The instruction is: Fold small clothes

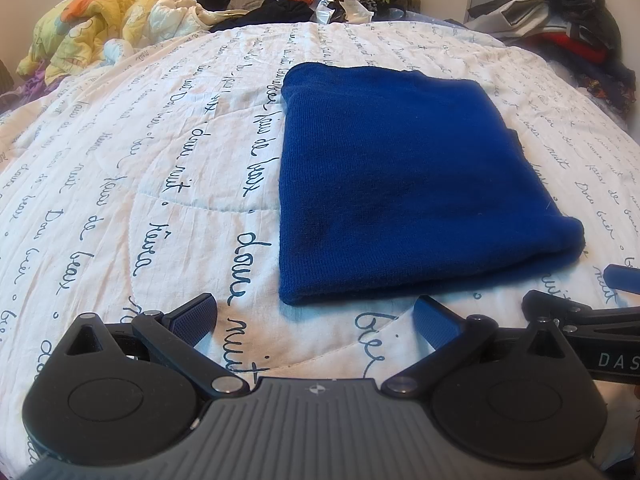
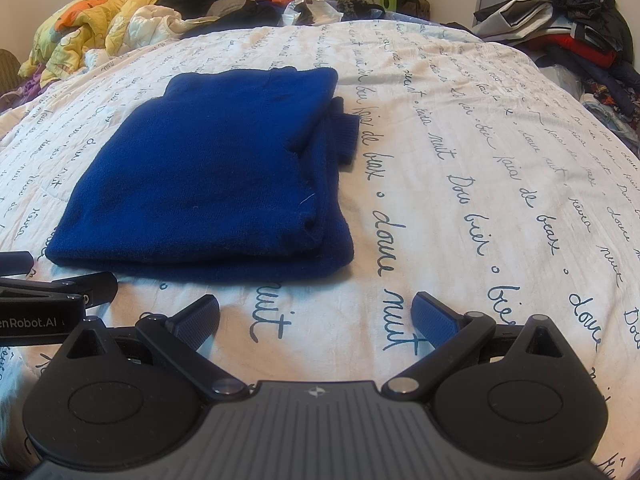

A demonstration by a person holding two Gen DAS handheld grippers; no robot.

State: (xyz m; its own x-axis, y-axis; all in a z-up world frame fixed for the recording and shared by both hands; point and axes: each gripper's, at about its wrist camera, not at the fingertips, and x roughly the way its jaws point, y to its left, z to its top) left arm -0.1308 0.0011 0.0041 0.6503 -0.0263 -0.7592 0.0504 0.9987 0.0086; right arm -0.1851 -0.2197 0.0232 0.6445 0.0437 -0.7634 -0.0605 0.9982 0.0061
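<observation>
Both tools hung just above the bed, side by side near its front edge, and neither held anything. On the left, the left tool (image 1: 314, 314) had its padded fingers spread wide over bare quilt (image 1: 140, 184), short of the near edge of the blue knit garment (image 1: 404, 168); drawn back like that, it looked released because its part of the fold was finished. Moving right, the garment lay flat on the quilt as a compact rectangle, several layers stacked, the near edge a rounded fold. From the right wrist view the same garment (image 2: 216, 176) showed its layers stepped along the right side, with a ribbed cuff (image 2: 346, 136) poking out beyond the stack, probably a sleeve tucked under and not quite hidden. Further right, the right tool (image 2: 316, 316) was likewise spread and empty, its fingers over the quilt just beside the garment's near right corner. That position suited either leaving the piece as folded or nudging the cuff in. Heaped clothes (image 2: 576, 28) and a yellow blanket (image 1: 84, 28) sat well apart at the far edge, out of the working space.
</observation>
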